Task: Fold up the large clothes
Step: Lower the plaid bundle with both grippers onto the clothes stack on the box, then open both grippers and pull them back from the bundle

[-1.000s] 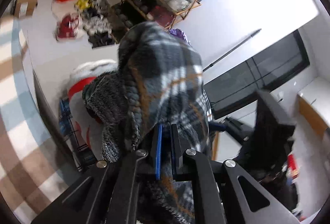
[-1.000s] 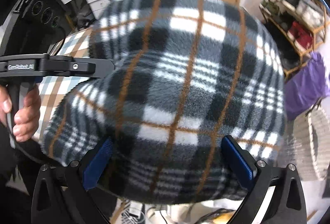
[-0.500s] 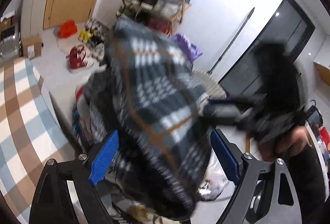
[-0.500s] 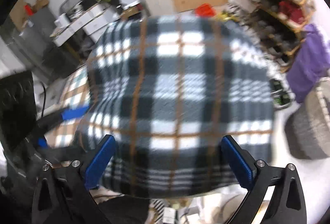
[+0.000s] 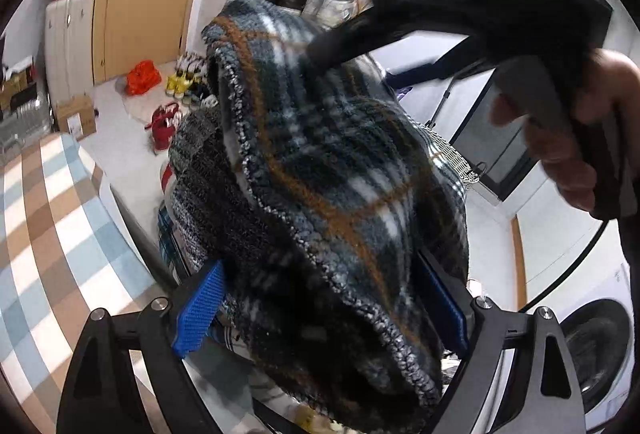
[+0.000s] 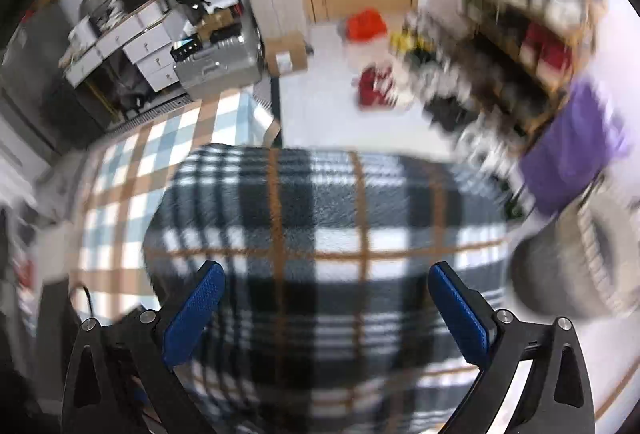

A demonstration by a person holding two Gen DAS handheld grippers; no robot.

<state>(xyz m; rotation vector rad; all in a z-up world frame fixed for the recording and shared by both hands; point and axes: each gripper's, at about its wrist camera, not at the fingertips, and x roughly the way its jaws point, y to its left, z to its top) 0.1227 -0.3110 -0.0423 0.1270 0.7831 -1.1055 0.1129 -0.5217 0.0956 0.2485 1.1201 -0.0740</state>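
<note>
A grey, white and orange plaid fleece garment (image 5: 320,170) is bunched in a thick heap that fills the left wrist view. My left gripper (image 5: 318,308) stands wide open around its near end, with the blue pads (image 5: 196,310) apart on either side. In the right wrist view the same garment (image 6: 320,234) lies folded below my right gripper (image 6: 326,310), which is open and holds nothing. A person's hand (image 5: 580,138) holds the right gripper's black body at the upper right of the left wrist view. One dark finger (image 5: 332,46) of the right gripper reaches to the garment's top.
The checked tablecloth (image 5: 48,234) covers the table (image 6: 120,194) to the left. On the floor behind are a shoe rack (image 6: 532,14), a purple bag (image 6: 572,154), a woven basket (image 6: 592,254), a silver suitcase (image 6: 216,70) and a cardboard box (image 6: 286,54). A washing machine (image 5: 592,346) stands at the right.
My left gripper, shut on the garment a second ago, has let go and opened wide. The right gripper has drawn back and up, so the garment sits lower in its view.
</note>
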